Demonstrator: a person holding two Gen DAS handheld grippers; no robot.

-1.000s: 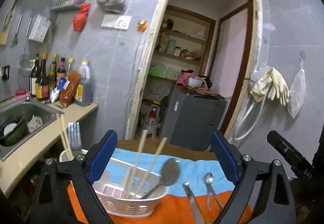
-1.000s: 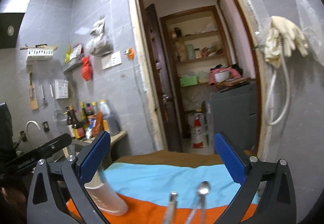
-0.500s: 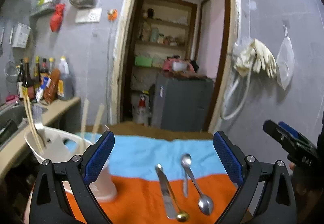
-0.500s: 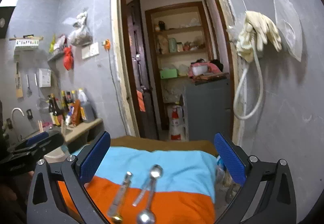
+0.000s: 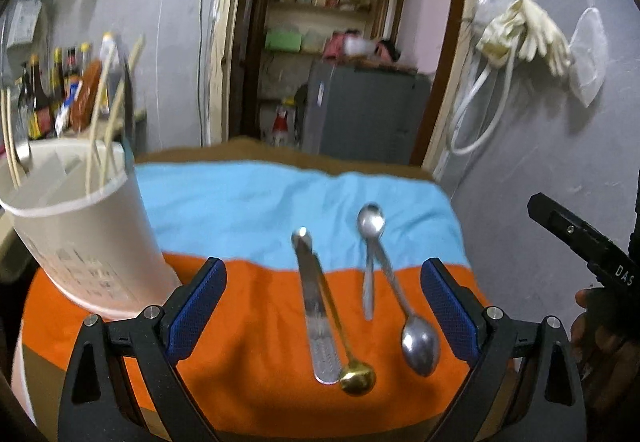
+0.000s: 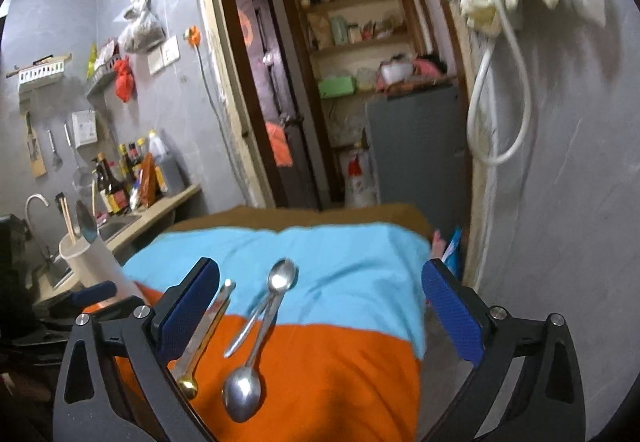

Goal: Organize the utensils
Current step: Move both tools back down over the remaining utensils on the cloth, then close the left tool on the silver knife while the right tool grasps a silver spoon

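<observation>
Left wrist view: the left gripper point(image 5: 322, 306) hangs with jaws spread wide and empty over four utensils on an orange-and-blue cloth point(image 5: 248, 202). A knife point(image 5: 314, 306) lies lengthwise with a gold spoon point(image 5: 356, 378) alongside it, the two touching or nearly so; just to their right a small spoon point(image 5: 370, 242) and a large spoon point(image 5: 418, 342) cross at the handles. A white caddy point(image 5: 92, 242), already holding chopsticks point(image 5: 102, 114), stands at the cloth's left edge, well apart from the four.

Right wrist view: the right gripper point(image 6: 320, 314) is likewise released and holds nothing, with the large spoon point(image 6: 242, 392) nearest its centre line and the knife point(image 6: 208, 326) partly hidden behind its left finger point(image 6: 188, 306).

The step in hand appears to be choosing and picking up the next utensil for the caddy. Because the pieces lie in touching pairs, a clean grasp likely means closing across a single handle at a point clear of its neighbour, such as the large spoon's neck near the bowl, and lifting straight up so the crossed small spoon is not dragged along. Thin steel on soft cloth may slip, so the pads should reach low before clenching.
</observation>
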